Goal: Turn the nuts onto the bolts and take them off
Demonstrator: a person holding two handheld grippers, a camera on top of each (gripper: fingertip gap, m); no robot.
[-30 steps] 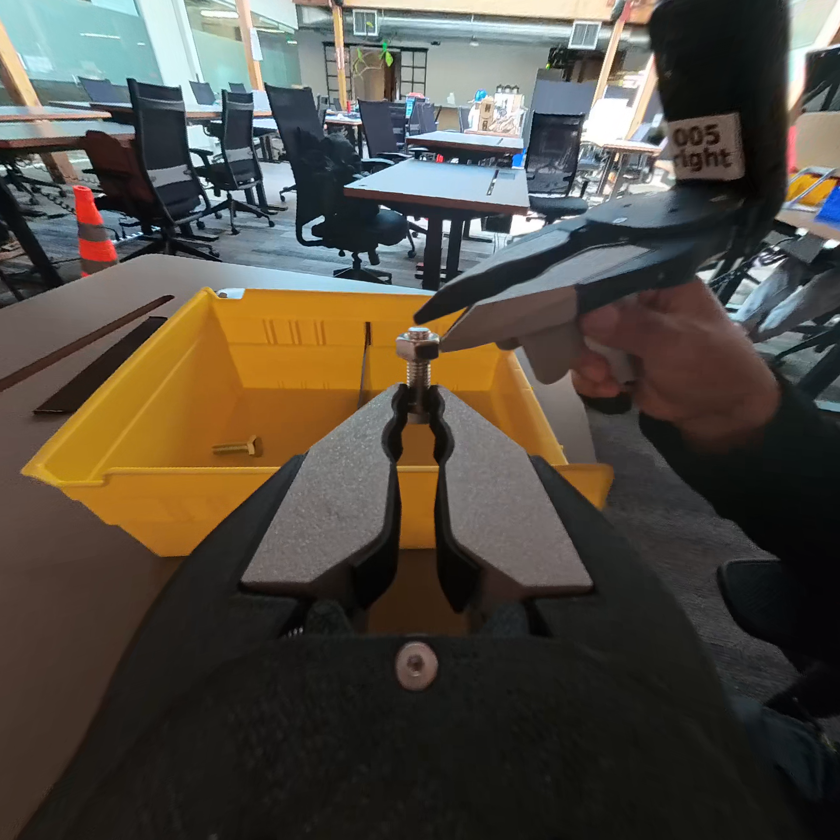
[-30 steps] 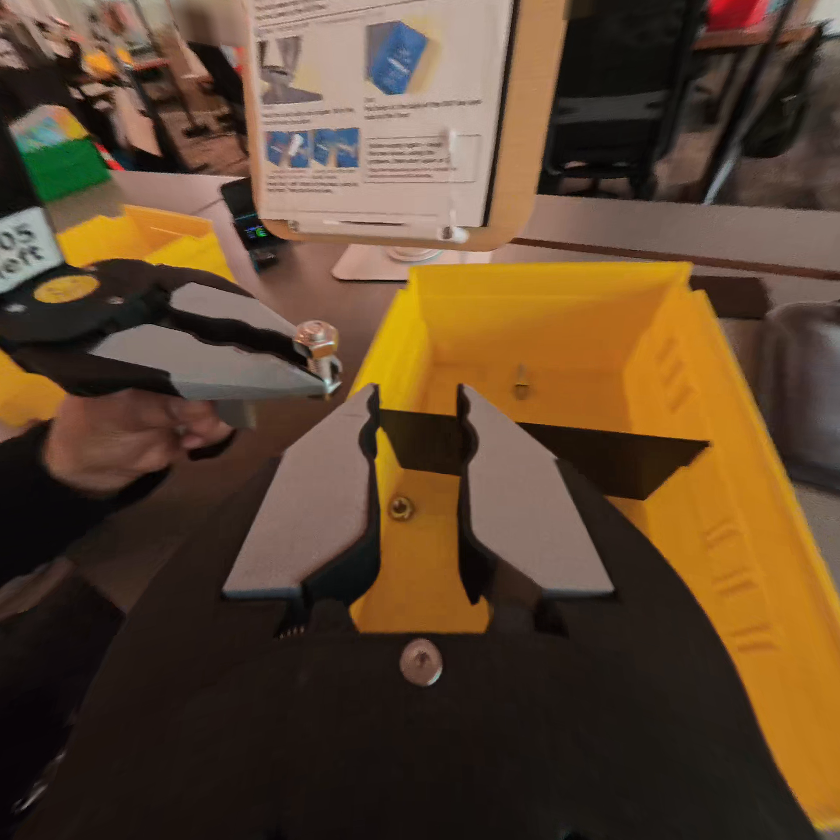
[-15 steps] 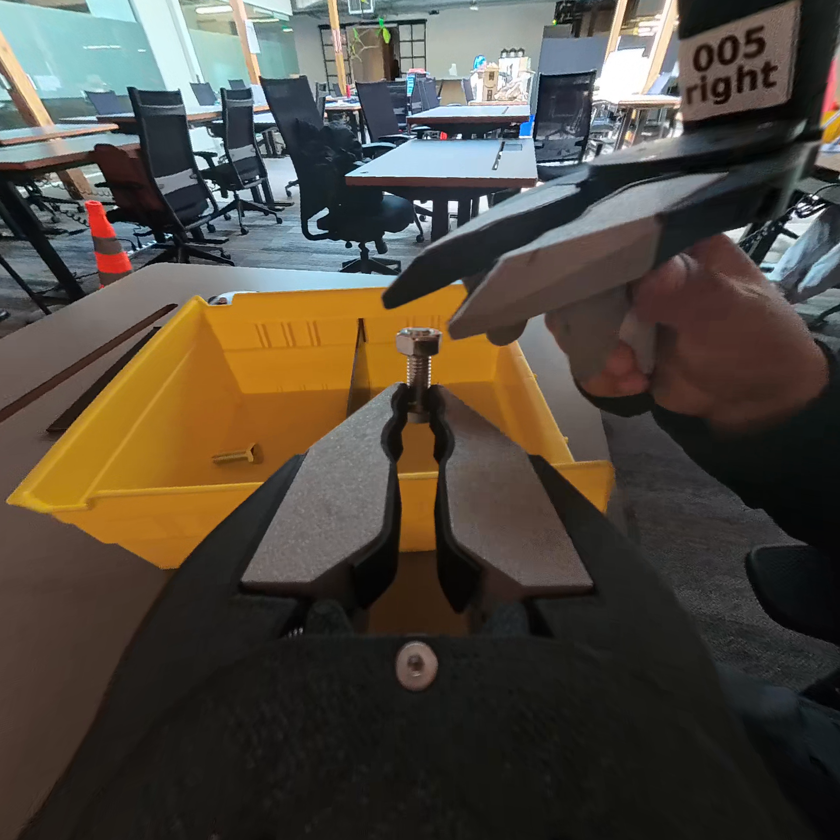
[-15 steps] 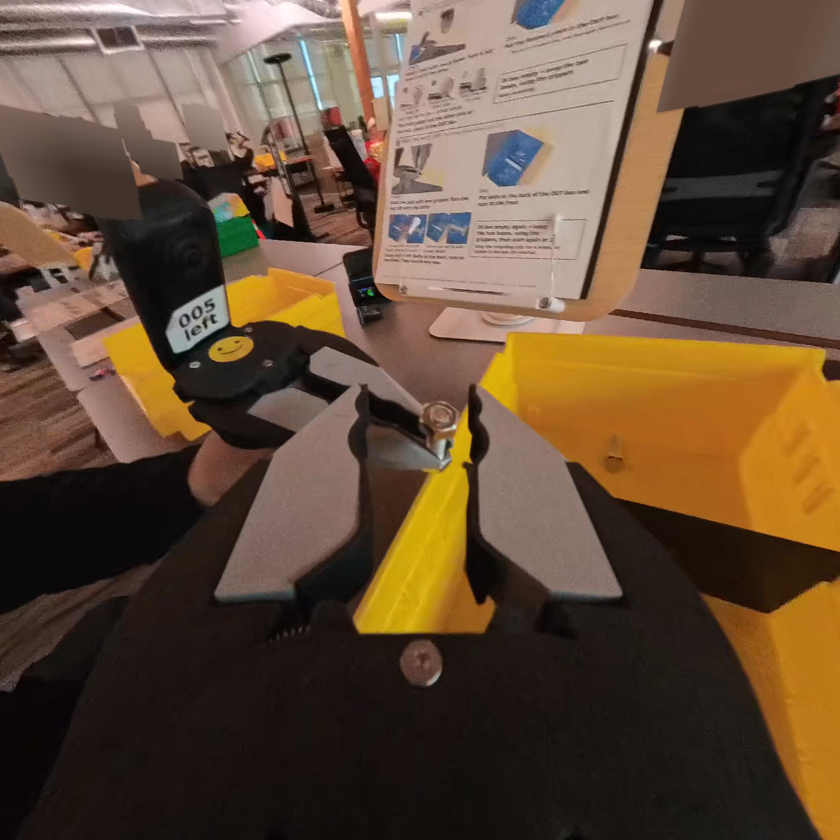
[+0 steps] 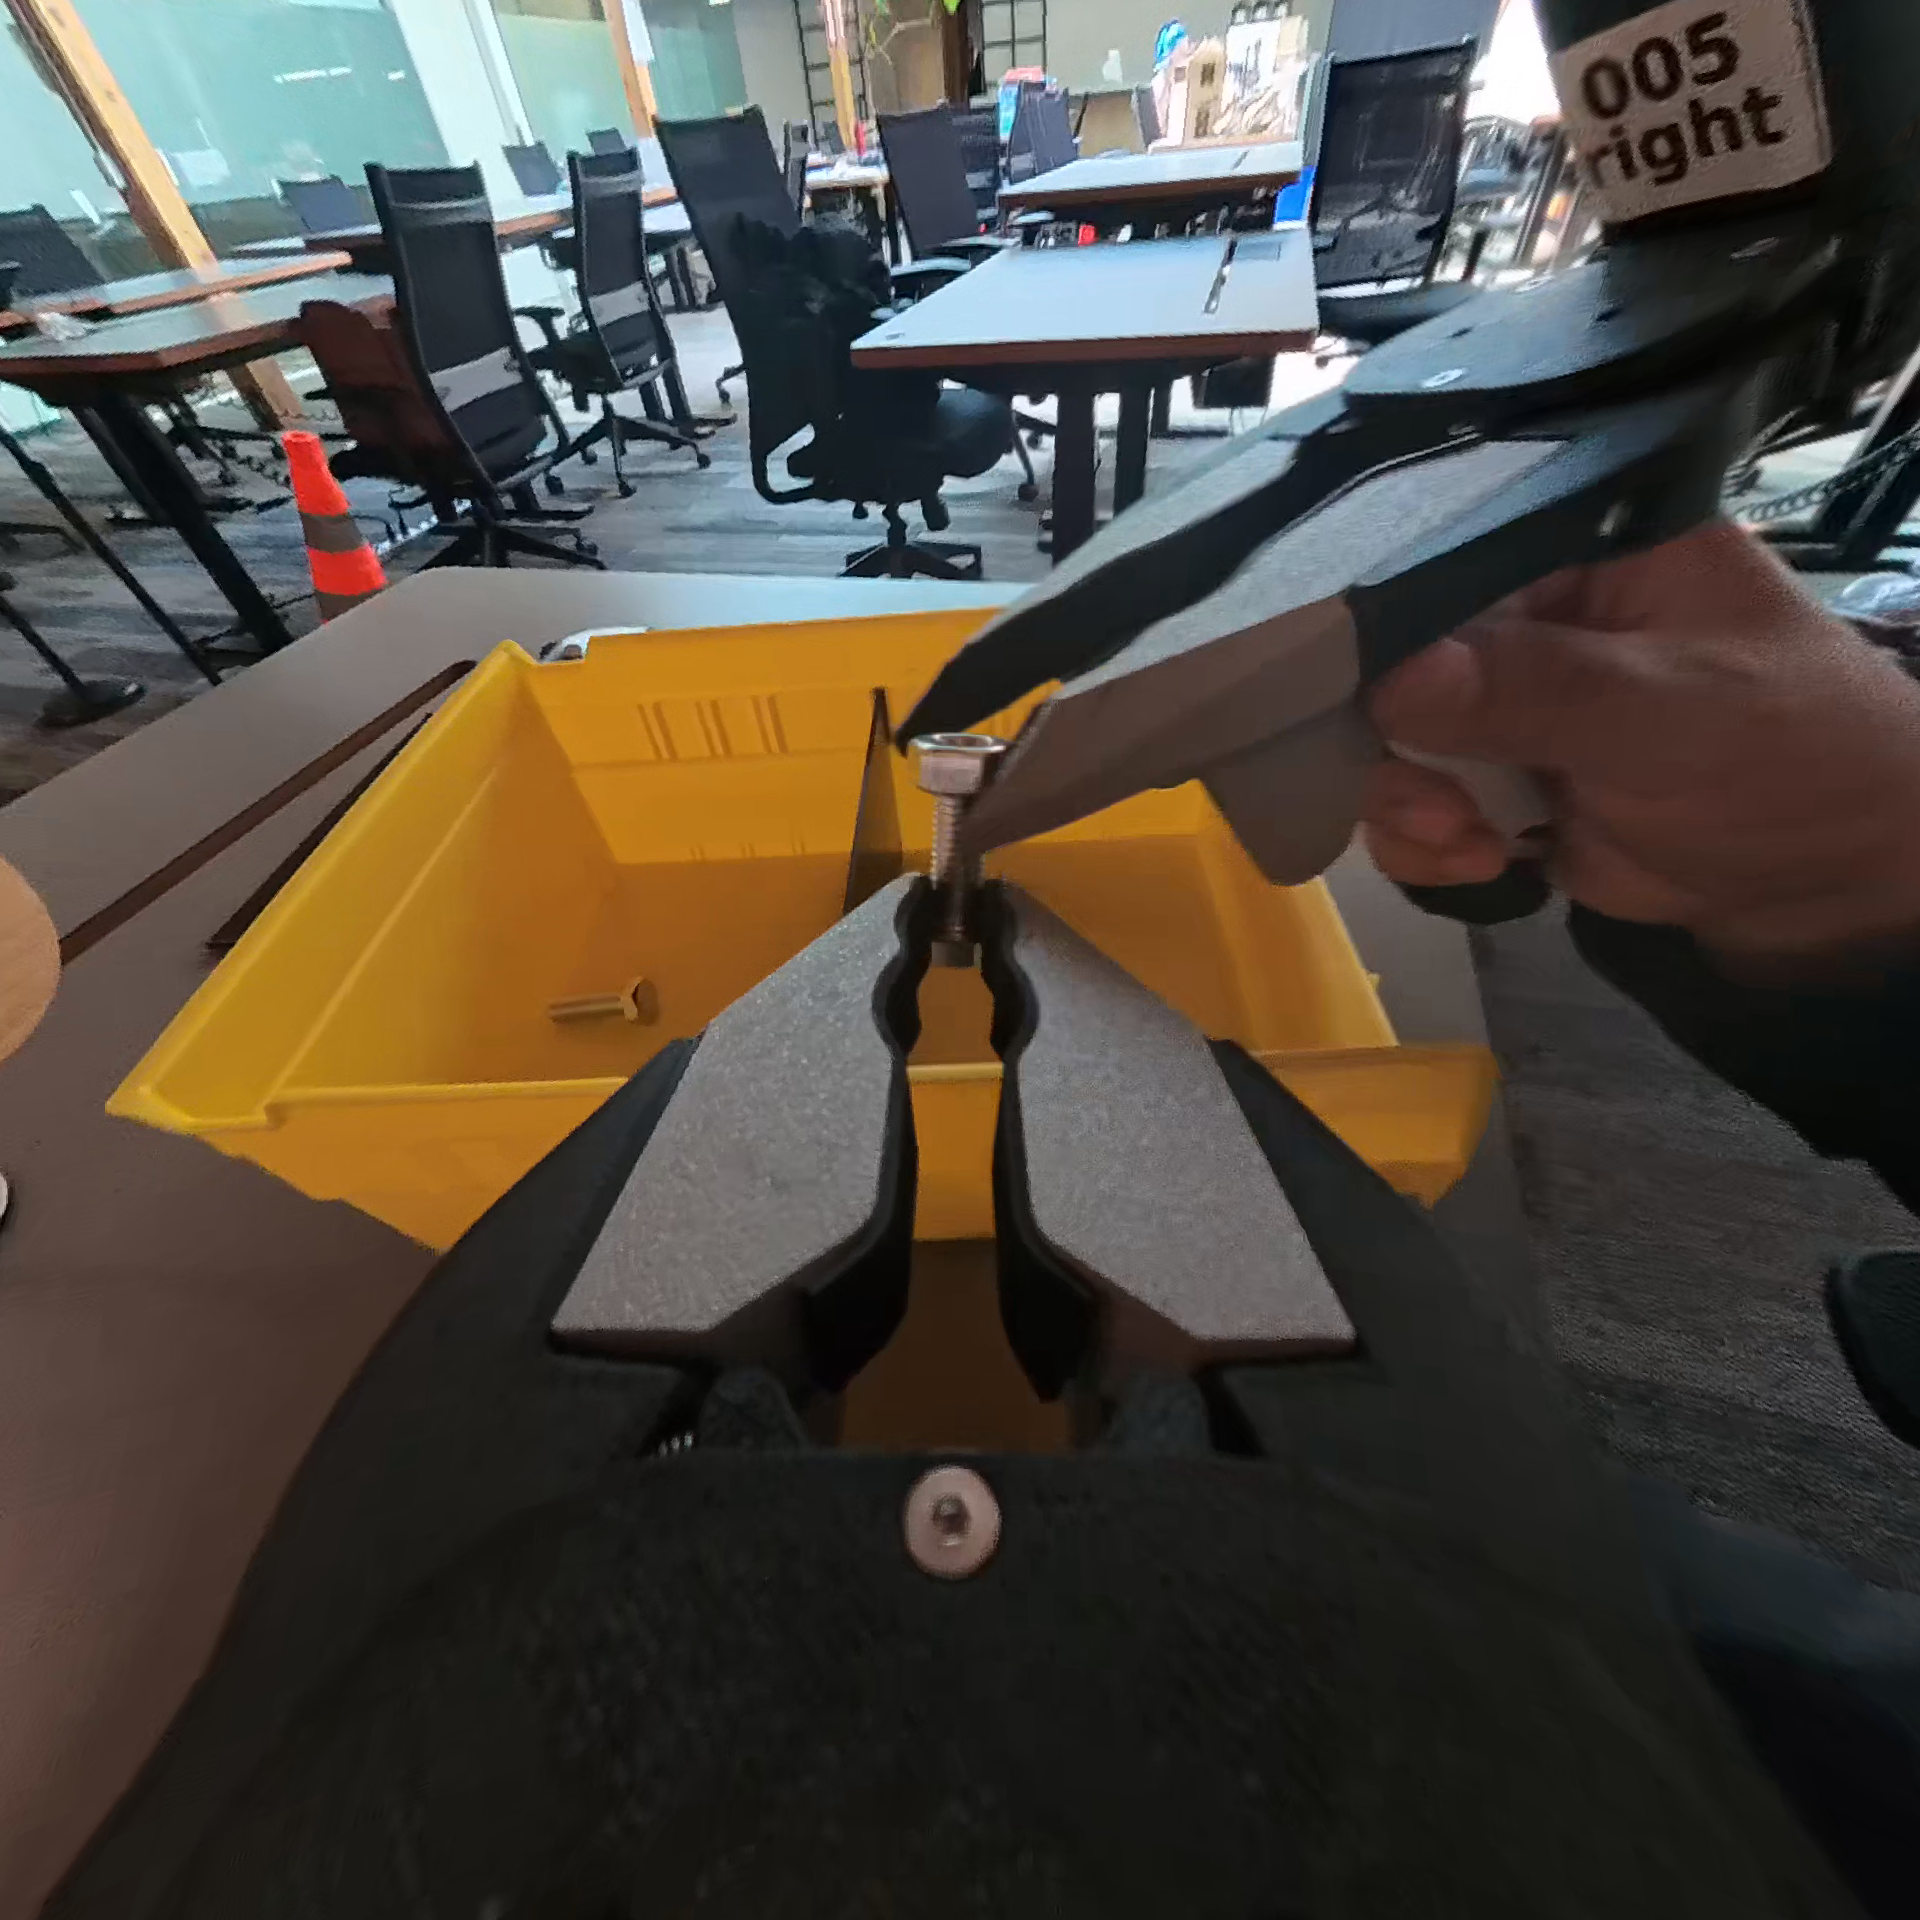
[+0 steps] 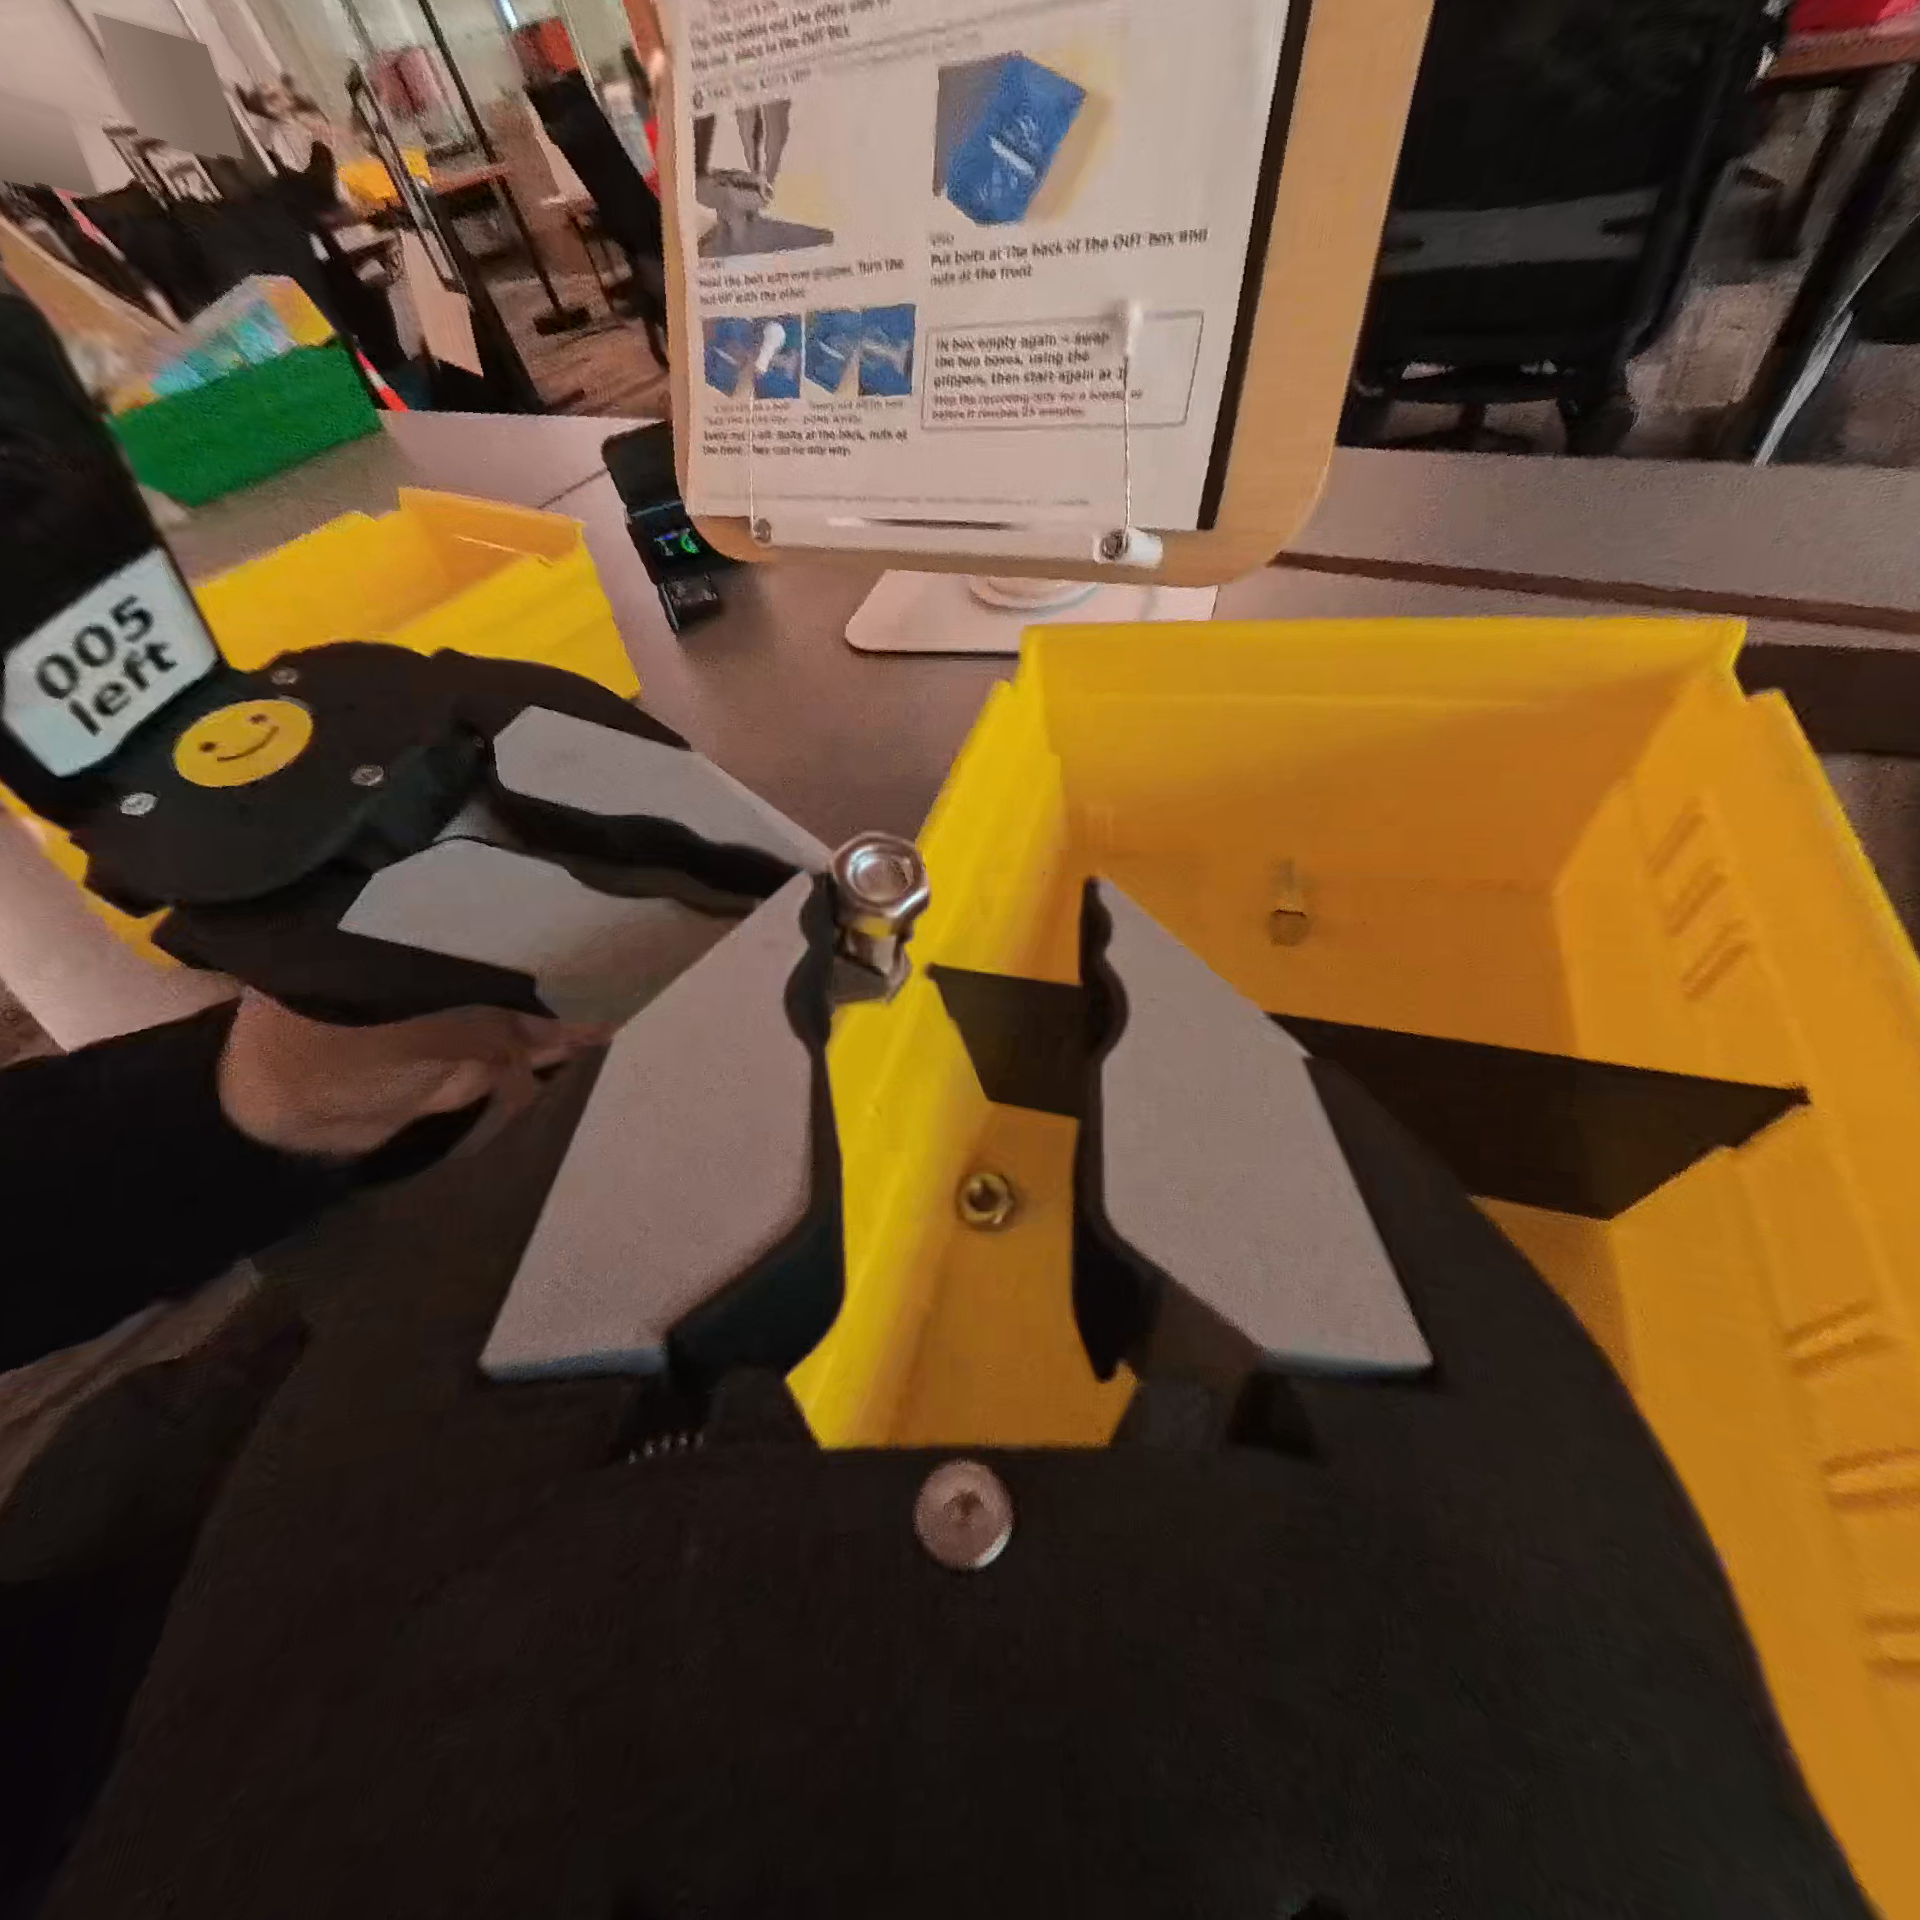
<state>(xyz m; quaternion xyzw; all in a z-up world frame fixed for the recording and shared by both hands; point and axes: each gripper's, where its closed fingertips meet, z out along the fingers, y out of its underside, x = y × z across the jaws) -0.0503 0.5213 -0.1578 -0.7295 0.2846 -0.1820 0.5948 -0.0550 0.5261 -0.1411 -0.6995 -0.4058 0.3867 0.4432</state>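
My left gripper (image 5: 951, 906) is shut on the shank of a silver bolt (image 5: 948, 847) and holds it upright over the yellow bin (image 5: 343, 1081). A silver nut (image 5: 954, 764) sits at the top of the bolt. My right gripper (image 6: 951, 925) is open; the nut (image 6: 881, 894) lies between its fingertips, close against the left finger (image 6: 707, 1122). In the left wrist view the right gripper (image 5: 940, 781) reaches in from the right, one finger above and one beside the nut. The left gripper (image 6: 800, 883) shows at the left of the right wrist view.
A black divider (image 6: 1507, 1132) splits the bin (image 6: 1351, 675). A brass nut (image 6: 987, 1200) lies in its near part, a brass bolt (image 6: 1288, 914) in its far part. An instruction board (image 6: 987, 260), a second yellow bin (image 6: 468, 561) and a small black device (image 6: 675, 551) stand behind. Less than 4 cm separates the two grippers' tips.
My right gripper rose above the bolt, then came down so that its open fingers stand around the nut. My left gripper has kept hold of the bolt, nearly still.
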